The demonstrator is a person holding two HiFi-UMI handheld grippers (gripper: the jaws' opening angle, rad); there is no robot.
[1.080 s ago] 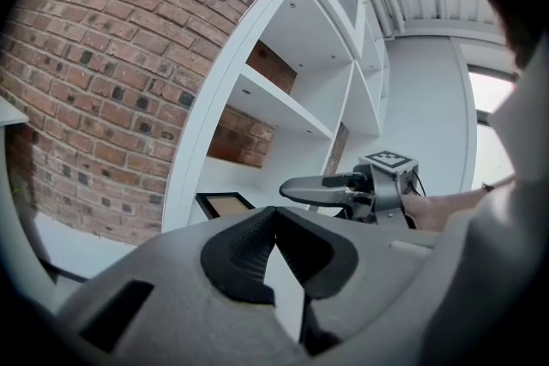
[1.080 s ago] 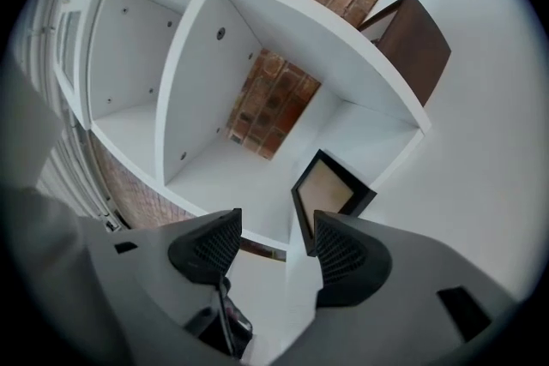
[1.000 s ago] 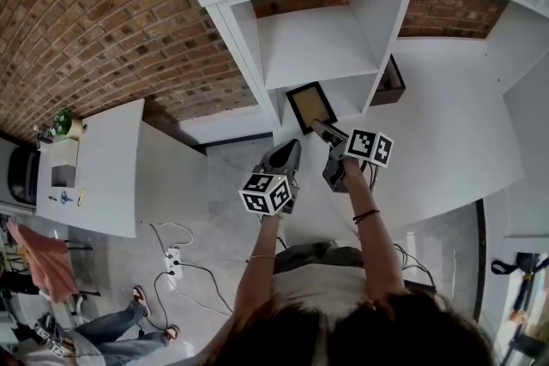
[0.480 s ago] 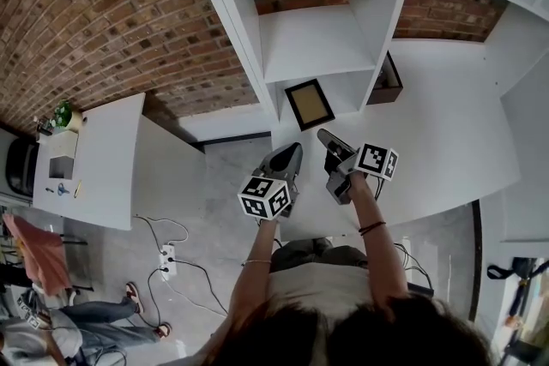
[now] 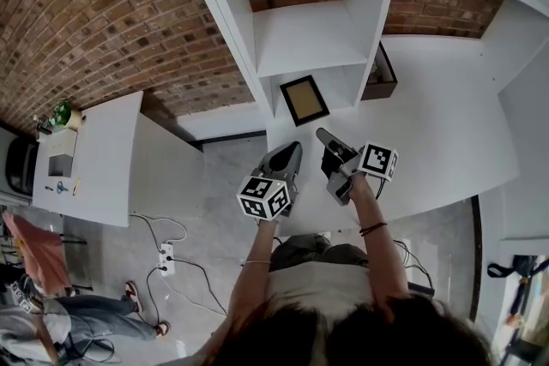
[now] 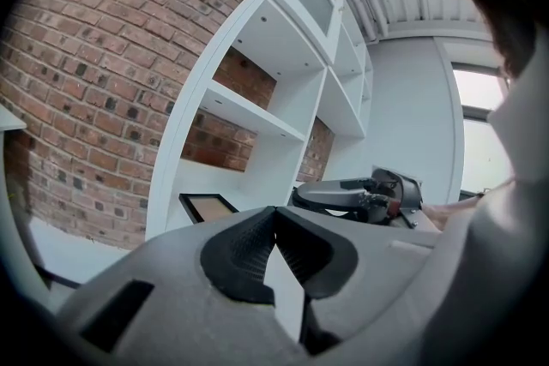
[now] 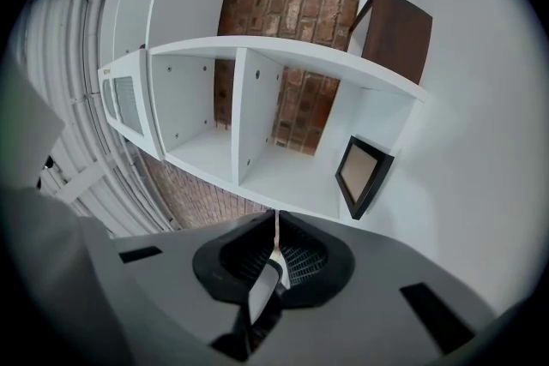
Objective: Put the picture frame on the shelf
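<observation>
- Picture frame (image 5: 305,99): stands in the lower compartment of the white shelf (image 5: 309,39), face turned out toward the grippers, touched by neither.
- Right gripper (image 5: 326,137): clenched on nothing; has just been closing, with only air between the pads.
- Left gripper (image 5: 290,152): pressed together too and empty, just beside the right one and a little further back.
- Direction: lies ahead of the right gripper and slightly to its left, apart from the tips; sits ahead and to the right of the left gripper, further off.
- Long axis: seems to run up the compartment rather than along its floor, with the frame resting on a short edge; cannot tell how far it leans back.
- Judgement: looks placed already, so probably calls for drawing both hands away; if straightening is wanted, favours the right gripper as the shorter reach.
</observation>
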